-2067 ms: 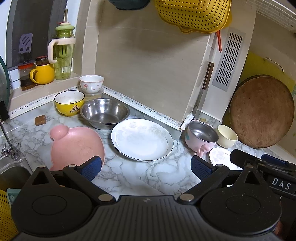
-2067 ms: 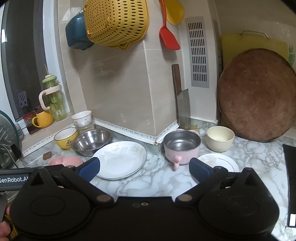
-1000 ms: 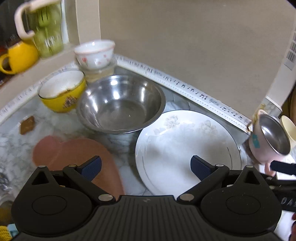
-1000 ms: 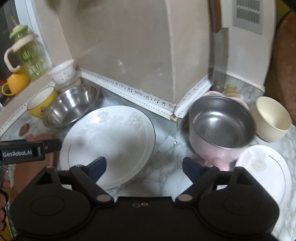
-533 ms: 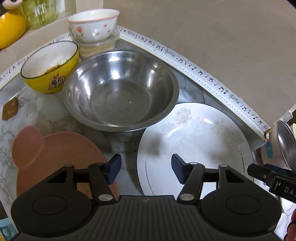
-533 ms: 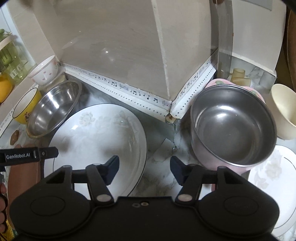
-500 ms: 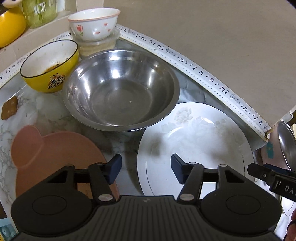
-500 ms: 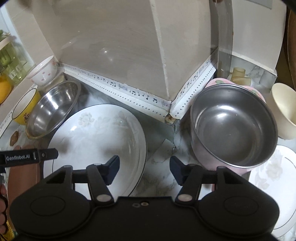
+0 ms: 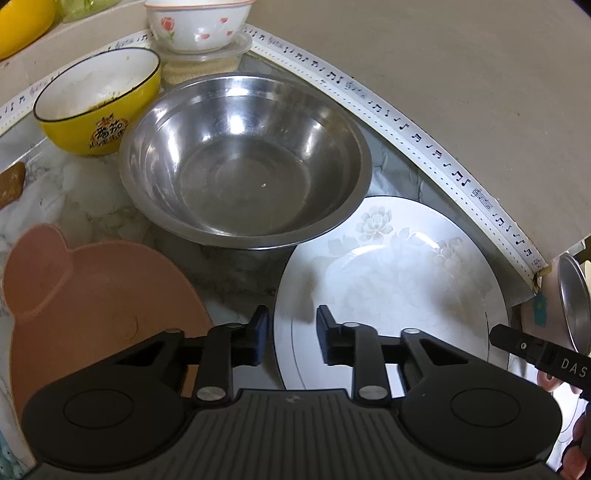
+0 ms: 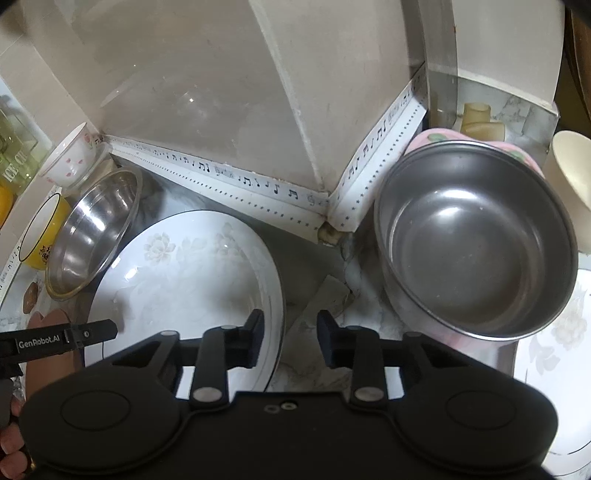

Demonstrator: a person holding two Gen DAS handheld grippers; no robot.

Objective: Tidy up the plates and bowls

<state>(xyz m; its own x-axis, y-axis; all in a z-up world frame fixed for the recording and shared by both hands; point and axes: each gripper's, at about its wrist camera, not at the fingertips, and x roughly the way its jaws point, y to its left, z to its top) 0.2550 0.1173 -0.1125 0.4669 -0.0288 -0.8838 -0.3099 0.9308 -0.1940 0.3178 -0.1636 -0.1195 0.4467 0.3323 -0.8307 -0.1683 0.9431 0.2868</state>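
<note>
The left gripper point(image 9: 290, 334) is closing its jaws over the near left rim of the large white plate point(image 9: 399, 295), the rim between the pads, which do not yet press it; the right gripper point(image 10: 290, 334) is likewise closing over the same plate's point(image 10: 184, 277) near right rim, pads not yet pressing. The plate lies flat on the marble counter point(image 10: 314, 306); just beyond it on the far left sits the steel bowl point(image 9: 243, 162), its rim overlapping the plate's edge; farther left, a yellow bowl point(image 9: 99, 99) and a white flowered bowl point(image 9: 197, 22); near left, a pink bear-shaped plate point(image 9: 92, 302). Right of the large plate stands a pink steel-lined pot point(image 10: 476, 251); beyond it a cream cup point(image 10: 574, 177); near right, a small white plate point(image 10: 554, 369).
</note>
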